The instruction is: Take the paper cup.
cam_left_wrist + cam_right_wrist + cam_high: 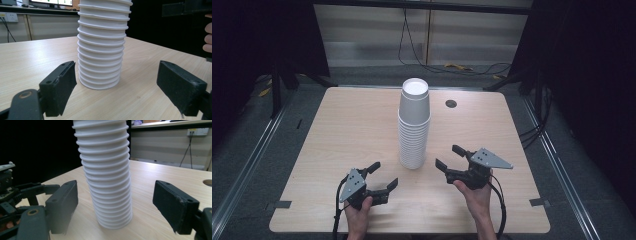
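Cups (414, 125) stand nested in one tall white stack, upside down, near the middle of the surface (337, 135), a little toward its near edge. We hold a pair of tongs in each hand, and both pairs sit on the near side of the stack: our left tongs (382, 177) near and left of it, our right tongs (452, 157) just to its right. Neither touches the cups.

We judge that we are at the approach, before any grasp: both tools are aimed at the stack and nothing has been lifted off. In the left gripper view the stack's base (101, 85) rests on the wood between and beyond the two black jaws; the right gripper view shows the same stack (107, 182) framed by its own pads, with the left tool farther off at the left edge.

Both pairs of tongs are spread wide, wider than the stack, and hold nothing.

The next move, as we read it, calls for one pair to steady the lower cups while the other closes on the topmost cup (415, 102) and draws it straight up. Squeezing gently matters, since thin cup walls would likely crush, and a sideways pull could tip the whole column.
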### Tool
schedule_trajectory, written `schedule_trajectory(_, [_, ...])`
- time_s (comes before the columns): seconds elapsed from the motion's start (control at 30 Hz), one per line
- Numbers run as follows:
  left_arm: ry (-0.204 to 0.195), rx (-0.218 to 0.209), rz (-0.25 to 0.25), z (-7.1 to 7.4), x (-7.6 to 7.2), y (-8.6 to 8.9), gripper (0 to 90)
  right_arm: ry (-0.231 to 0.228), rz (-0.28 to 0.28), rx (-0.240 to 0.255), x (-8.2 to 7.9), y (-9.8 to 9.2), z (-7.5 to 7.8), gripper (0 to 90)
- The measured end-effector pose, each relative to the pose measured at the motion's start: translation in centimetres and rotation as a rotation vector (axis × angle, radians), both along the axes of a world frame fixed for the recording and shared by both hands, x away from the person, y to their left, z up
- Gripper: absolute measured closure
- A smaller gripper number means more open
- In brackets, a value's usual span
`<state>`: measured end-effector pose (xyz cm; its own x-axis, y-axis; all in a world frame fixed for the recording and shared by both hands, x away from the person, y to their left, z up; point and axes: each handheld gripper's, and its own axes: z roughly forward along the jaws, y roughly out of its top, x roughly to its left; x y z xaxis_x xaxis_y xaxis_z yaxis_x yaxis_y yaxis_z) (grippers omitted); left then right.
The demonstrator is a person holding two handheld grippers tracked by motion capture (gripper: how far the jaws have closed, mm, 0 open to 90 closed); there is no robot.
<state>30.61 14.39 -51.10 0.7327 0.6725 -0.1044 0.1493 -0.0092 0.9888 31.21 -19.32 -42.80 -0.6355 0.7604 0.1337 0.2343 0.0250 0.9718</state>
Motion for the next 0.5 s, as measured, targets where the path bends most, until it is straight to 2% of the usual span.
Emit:
schedule_trajectory(0.27, [0.0, 0.0, -0.001, 0.0, 0.0, 0.0, 15.8, -0.022, 0.033, 0.026, 0.8, 0.1, 1.4, 17.9])
schedule_trajectory(0.5, [-0.001, -0.004, -0.003, 0.0, 0.0, 0.0, 15.8, -0.045, 0.052, 0.015, 1.0, 0.3, 2.8, 17.3])
